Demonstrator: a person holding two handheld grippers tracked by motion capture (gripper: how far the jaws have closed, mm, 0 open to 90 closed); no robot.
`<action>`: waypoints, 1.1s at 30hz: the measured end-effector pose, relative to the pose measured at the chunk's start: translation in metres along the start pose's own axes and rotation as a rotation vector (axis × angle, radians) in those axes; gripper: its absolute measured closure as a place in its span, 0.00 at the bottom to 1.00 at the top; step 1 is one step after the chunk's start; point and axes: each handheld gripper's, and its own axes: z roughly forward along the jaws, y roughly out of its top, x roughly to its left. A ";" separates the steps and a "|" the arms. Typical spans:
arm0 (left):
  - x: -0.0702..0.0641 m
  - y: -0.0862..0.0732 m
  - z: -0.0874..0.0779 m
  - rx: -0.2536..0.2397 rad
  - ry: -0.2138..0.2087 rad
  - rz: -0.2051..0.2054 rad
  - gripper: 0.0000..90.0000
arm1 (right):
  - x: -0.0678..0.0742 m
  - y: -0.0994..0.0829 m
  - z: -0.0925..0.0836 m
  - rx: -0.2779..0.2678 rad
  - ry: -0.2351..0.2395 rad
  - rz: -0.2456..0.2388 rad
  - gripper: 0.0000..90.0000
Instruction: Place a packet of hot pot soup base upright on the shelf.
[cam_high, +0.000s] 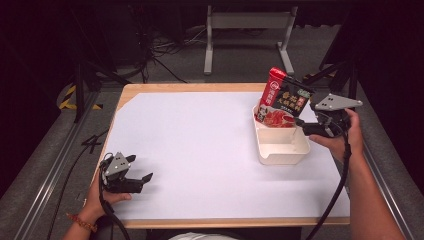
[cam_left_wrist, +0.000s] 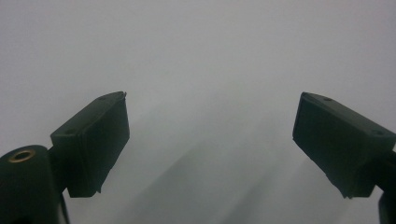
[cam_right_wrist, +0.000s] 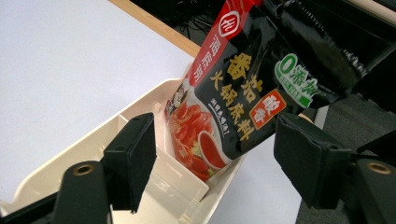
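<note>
Now the right gripper (cam_high: 302, 126) has its jaws apart, clear of the sauce packet (cam_high: 284, 98), which leans upright in the cream bin (cam_high: 280, 147), propped by its far wall. Left gripper (cam_high: 141, 181) idles spread wide.

Left gripper (cam_high: 142, 176): black body, two blocky black jaws with flat rectangular pads, small screw holes along their backs, one brass-ringed hole at a jaw base. Grey three-cornered plate (cam_high: 116, 163) on top, dotted with small dark holes. Black cable trailing from the rear.

Right gripper (cam_high: 299, 125): same black build, same brass-ringed holes, larger grey plate (cam_high: 336, 102), black cable (cam_high: 336, 190).

Left wrist: orange and red beaded bracelet (cam_high: 80, 221). Forearms bare, no sleeves.
</note>
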 end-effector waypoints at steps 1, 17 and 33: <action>0.000 0.000 0.000 0.000 -0.001 -0.002 0.13 | 0.001 -0.002 0.000 0.001 0.002 -0.003 0.31; 0.001 -0.001 -0.001 -0.005 0.002 -0.007 0.13 | 0.021 -0.028 -0.008 0.008 0.016 -0.010 0.22; 0.001 -0.001 -0.002 -0.006 0.003 -0.006 0.13 | 0.036 -0.060 -0.015 0.018 0.053 -0.006 0.17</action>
